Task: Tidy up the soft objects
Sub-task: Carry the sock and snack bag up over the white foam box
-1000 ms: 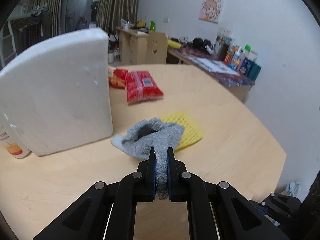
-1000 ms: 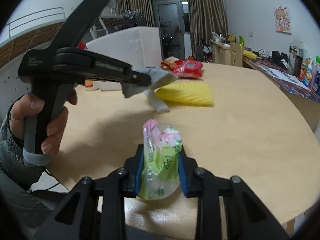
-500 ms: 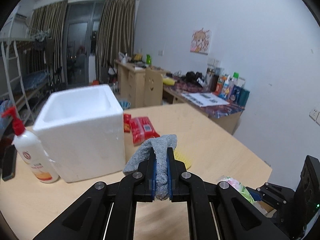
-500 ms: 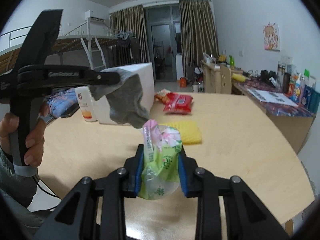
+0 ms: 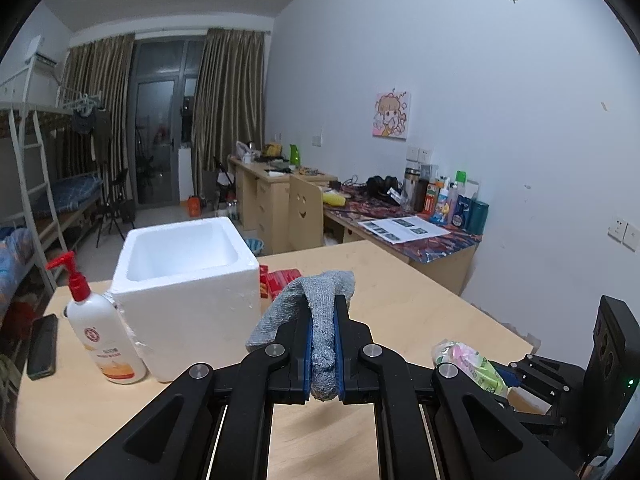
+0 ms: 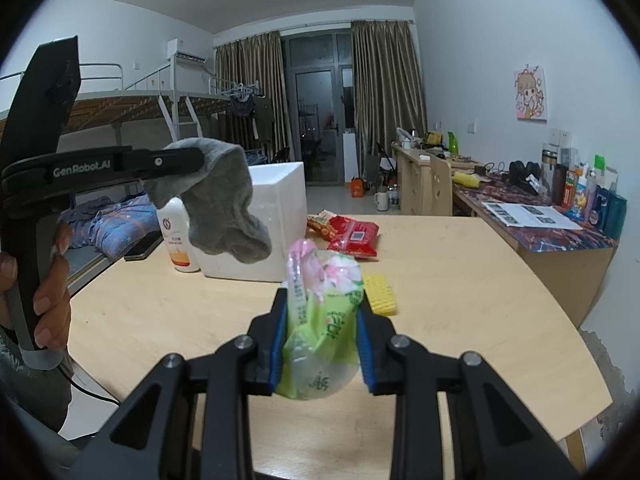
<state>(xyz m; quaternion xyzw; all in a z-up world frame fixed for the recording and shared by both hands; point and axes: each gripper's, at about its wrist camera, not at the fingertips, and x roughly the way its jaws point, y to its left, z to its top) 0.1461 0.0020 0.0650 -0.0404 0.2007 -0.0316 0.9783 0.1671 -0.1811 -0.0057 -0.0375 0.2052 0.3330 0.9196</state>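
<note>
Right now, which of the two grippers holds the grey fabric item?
The left gripper, shut on the grey knitted sock; the right gripper clamps a green-and-pink plastic packet.

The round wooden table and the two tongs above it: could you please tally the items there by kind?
Grey sock, in the left tongs: 1
Green-pink tissue pack, in the right tongs: 1
Red snack packets: 2
Yellow sponge: 1
White foam box: 1
Pump bottle: 1
Dark phone: 1
Total: 8
</note>
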